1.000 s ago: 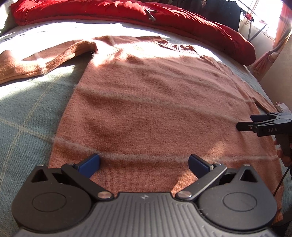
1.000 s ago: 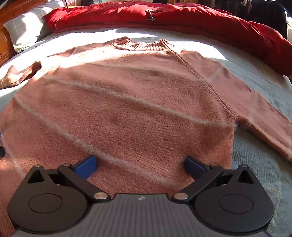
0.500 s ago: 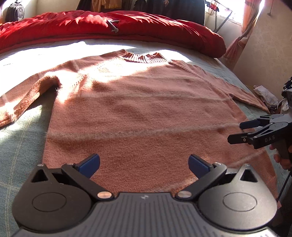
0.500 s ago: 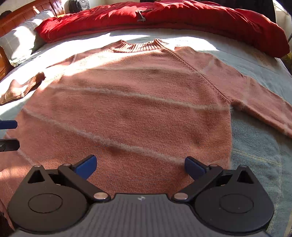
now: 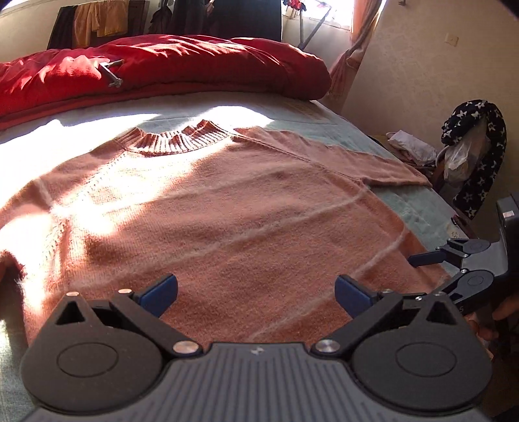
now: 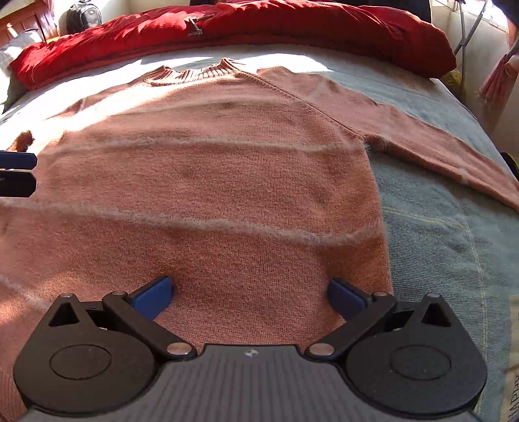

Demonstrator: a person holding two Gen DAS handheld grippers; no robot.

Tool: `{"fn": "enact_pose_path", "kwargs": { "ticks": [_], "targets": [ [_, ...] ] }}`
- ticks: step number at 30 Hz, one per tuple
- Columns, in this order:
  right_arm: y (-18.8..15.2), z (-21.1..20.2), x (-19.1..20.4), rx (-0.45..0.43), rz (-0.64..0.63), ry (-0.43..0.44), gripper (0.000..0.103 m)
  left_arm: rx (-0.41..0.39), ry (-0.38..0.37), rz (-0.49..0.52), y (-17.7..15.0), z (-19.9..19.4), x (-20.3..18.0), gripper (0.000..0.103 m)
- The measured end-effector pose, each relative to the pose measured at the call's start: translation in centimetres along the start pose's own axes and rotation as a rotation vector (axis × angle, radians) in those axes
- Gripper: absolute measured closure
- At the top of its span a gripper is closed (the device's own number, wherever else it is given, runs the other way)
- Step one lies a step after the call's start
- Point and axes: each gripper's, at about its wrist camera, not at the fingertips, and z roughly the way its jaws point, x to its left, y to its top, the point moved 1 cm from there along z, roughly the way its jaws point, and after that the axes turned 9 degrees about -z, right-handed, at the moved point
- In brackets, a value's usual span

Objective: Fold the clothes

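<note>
We saw one pink sweater (image 6: 211, 181) spread flat on the bed (image 6: 438, 233), below one red duvet (image 6: 259, 22). Our left gripper (image 5: 256, 290) and right gripper (image 6: 249, 293) hovered over its hem, fingers wide apart, holding nothing.

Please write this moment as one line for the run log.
stage: before first fold | salmon-pink knitted sweater: flat on pale green bed cover | left gripper: open, empty | right gripper: open, empty
</note>
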Motion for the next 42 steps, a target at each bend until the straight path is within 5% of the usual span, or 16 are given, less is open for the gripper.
{"fn": "enact_pose_path", "kwargs": {
  "ticks": [6, 10, 13, 21, 27, 30, 32, 35, 38, 42],
  "targets": [
    [0.3, 0.6, 0.4, 0.023, 0.04, -0.038, 0.0, 0.105, -0.018, -0.029, 2.7, 6.0, 1.6, 0.001],
    [0.4, 0.8, 0.0, 0.031, 0.071, -0.026, 0.0, 0.073, 0.012, -0.038, 4.1, 2.2, 3.0, 0.001],
    [0.4, 0.8, 0.1, 0.026, 0.079, -0.037, 0.0, 0.053, -0.043, -0.042, 4.0, -1.7, 4.4, 0.001],
    [0.8, 1.0, 0.3, 0.043, 0.097, -0.062, 0.0, 0.342, -0.313, -0.238, -6.0, -5.9, 5.5, 0.001],
    [1.3, 1.2, 0.4, 0.077, 0.095, -0.065, 0.0, 0.501, -0.297, -0.407, -11.8, -11.2, 6.7, 0.001],
    [1.5, 1.3, 0.5, 0.087, 0.098, -0.073, 0.0, 0.55, -0.212, -0.417, -13.2, -14.2, 7.0, 0.001],
    [1.6, 1.4, 0.6, 0.09, 0.103, -0.077, 0.0, 0.493, -0.131, -0.366, -12.4, -15.7, 6.8, 0.001],
    [1.6, 1.4, 0.6, 0.09, 0.109, -0.084, 0.0, 0.334, -0.146, -0.301, -9.8, -17.1, 6.3, 0.001],
    [1.7, 1.4, 0.7, 0.096, 0.107, -0.088, 0.0, 0.235, -0.165, -0.218, -7.3, -15.8, 5.5, 0.001],
    [1.7, 1.5, 0.5, 0.101, 0.111, -0.082, 0.0, 0.157, -0.051, -0.083, -4.9, -11.9, 4.5, 0.001]
  ]
}}
